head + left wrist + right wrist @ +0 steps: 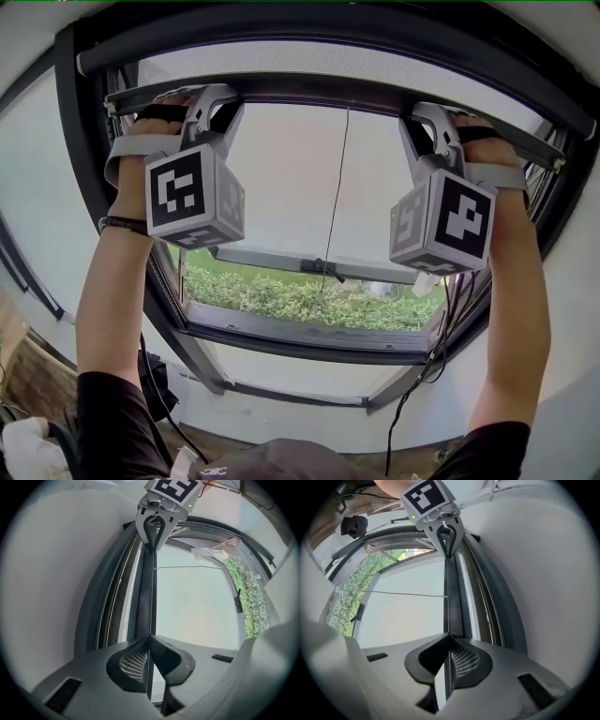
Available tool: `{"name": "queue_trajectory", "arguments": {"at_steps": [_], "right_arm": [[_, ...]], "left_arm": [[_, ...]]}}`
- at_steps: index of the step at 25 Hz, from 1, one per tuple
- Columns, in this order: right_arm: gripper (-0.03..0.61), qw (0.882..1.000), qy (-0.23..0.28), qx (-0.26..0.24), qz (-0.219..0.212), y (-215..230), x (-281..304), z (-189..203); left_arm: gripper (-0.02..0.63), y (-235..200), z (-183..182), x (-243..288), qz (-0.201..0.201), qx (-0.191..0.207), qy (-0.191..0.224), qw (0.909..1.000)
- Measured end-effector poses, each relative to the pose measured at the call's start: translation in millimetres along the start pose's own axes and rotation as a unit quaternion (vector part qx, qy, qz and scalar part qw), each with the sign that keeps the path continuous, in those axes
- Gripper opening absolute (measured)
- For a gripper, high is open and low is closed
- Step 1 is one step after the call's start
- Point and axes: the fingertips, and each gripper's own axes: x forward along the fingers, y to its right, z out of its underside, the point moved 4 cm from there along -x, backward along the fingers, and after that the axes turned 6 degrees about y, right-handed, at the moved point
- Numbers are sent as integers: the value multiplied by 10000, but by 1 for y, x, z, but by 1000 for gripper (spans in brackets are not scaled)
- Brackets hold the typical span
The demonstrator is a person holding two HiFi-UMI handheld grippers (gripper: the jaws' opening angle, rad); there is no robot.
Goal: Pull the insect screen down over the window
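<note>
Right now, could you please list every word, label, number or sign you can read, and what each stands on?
No word or number can be read anywhere.
Left gripper, its grey marker cube: black-and-white square pattern only, no letters.
Right gripper, its grey marker cube: likewise a pattern only.
Dark pull bar of the insect screen: no print.
Dark cap at the head view's bottom edge: small white mark, too small to read.

The left claw point(149, 638) and right claw point(449, 638) are matt grey plastic with grid-textured pads point(133, 660) — clamped on a smooth, dark, satin pull bar point(145, 597). Beside the claws, the mesh point(123, 606) looks finely woven; the window frame point(75, 141) — dull dark metal, by its look.
</note>
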Motion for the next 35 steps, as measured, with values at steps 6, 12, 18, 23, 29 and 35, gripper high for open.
{"name": "queue_trajectory", "arguments": {"at_steps": [6,12,18,23,29,35], "right_arm": [[26,9989,33,252,-392,-33,-8,0],[25,9958,160,225,-878,-72,-15,-1],[23,9929,97,283,-1152,-101,-22,-2],[23,9891,106,457,-1398,-131,-27,-4],[23,9859,47,443,-1610,-162,-36,-6],[23,9837,30,482,-1733,-167,-40,-9]], "left_arm": [[25,33,-7,-11,577,-292,134,9978],[25,70,-9,-22,932,-335,222,9948],[25,101,-9,-31,1186,-354,213,9921],[23,129,-8,-38,1453,-361,211,9885],[23,159,-9,-49,1634,-292,159,9860],[23,165,-8,-58,1717,-325,211,9844]]}}
